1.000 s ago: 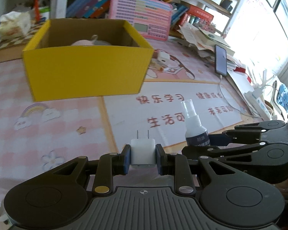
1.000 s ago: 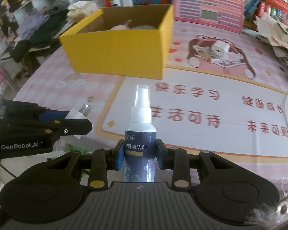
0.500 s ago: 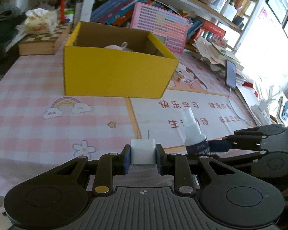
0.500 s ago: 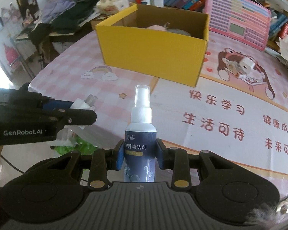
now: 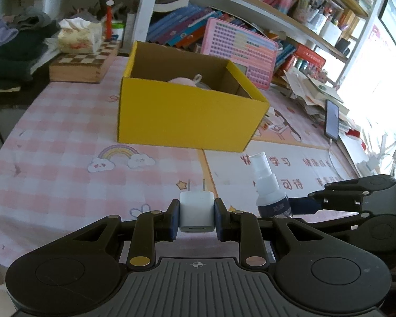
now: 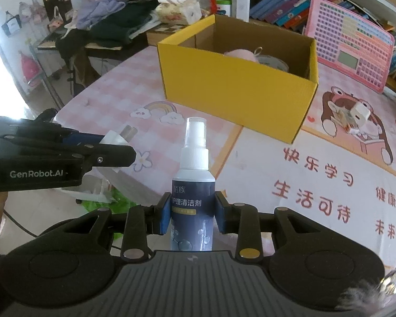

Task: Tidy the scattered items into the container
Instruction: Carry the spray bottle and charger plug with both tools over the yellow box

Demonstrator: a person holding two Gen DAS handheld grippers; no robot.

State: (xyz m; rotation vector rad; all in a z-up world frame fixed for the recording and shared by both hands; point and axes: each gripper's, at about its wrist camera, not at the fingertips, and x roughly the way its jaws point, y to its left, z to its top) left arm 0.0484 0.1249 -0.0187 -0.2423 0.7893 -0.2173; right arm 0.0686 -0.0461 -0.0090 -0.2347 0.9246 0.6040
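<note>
Since the earlier frame both grippers have drawn back and risen; the box (image 5: 190,116) now sits farther ahead. The left gripper (image 5: 196,218) is clamped on the charger (image 5: 196,212), prongs forward. The right gripper (image 6: 192,215) grips the spray bottle (image 6: 194,198) upright, probably for dropping into the box beyond.

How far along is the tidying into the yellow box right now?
Partly done. The yellow box already holds a pink item and something grey beside it. In hand: the left gripper clamps a white charger plug, and the right gripper clamps a spray bottle; neither is over the box. Left: a small white cube on the mat.
</note>
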